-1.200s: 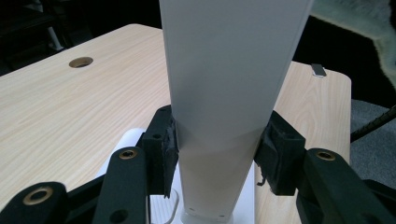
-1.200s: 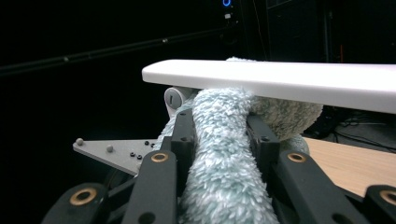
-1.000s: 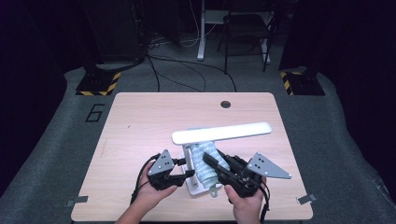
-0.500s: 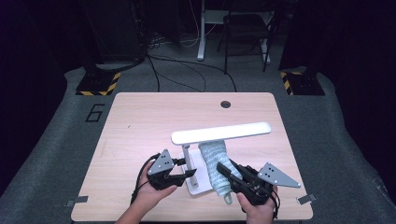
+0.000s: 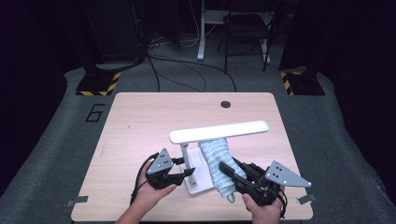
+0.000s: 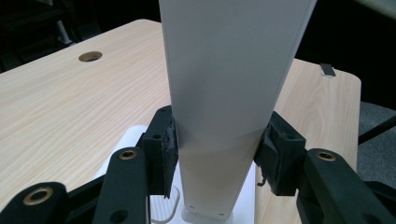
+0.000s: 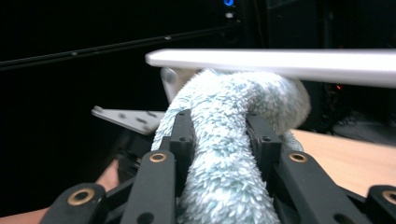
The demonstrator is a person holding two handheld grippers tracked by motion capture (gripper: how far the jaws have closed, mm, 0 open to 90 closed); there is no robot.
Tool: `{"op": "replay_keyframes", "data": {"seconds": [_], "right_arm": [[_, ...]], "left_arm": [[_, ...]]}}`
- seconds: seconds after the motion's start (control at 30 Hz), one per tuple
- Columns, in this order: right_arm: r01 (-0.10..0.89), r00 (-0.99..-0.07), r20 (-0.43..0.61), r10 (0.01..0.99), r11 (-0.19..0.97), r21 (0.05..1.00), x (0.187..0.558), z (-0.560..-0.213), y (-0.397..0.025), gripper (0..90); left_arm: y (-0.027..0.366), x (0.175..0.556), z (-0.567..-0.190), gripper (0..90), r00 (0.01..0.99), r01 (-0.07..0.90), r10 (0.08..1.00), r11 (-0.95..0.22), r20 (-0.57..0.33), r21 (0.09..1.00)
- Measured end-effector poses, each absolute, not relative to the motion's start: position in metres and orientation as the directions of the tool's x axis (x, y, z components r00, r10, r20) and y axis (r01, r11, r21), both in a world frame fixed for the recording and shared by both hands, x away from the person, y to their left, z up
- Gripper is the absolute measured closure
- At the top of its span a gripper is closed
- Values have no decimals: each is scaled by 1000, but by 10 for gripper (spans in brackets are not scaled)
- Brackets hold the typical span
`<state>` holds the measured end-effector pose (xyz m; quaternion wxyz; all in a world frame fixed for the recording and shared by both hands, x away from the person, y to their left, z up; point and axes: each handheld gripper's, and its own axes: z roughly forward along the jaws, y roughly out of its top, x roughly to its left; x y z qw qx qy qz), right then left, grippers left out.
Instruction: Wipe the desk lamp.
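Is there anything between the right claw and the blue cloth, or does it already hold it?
Nothing stands between them. The right claw is shut on the fluffy blue cloth, which runs up under the white lamp head. The left claw is clamped on the lamp's white post.

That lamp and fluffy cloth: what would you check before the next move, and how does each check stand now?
1. Left gripper clamped on the lamp post: ok.
2. Right gripper shut on the cloth: ok.
3. Cloth touching the underside of the lamp arm: cannot tell; it is close beneath it.
4. Lamp base flat on the table: ok, by the high view.
5. Cloth loop free of the base: ok; it hangs beside it.
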<state>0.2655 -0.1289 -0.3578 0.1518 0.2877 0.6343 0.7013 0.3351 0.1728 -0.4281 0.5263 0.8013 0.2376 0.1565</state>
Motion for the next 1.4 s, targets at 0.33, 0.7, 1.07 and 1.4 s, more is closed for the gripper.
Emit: {"op": "replay_keyframes", "data": {"seconds": [0.33,0.7,1.07,1.4], "right_arm": [[88,-856,140,498,-127,988,250,-322,-119,687],[68,-849,136,510,-151,986,267,-284,-113,687],[20,-815,102,570,-147,989,293,-256,-105,686],[75,-793,90,602,-50,996,319,-275,-79,667]], "left_arm": [[175,336,-429,528,821,226,571,-308,-10,924],[176,337,-430,528,827,229,562,-310,-16,923],[176,336,-431,528,823,226,568,-299,-18,927],[176,336,-431,528,825,219,565,-311,-6,925]]}}
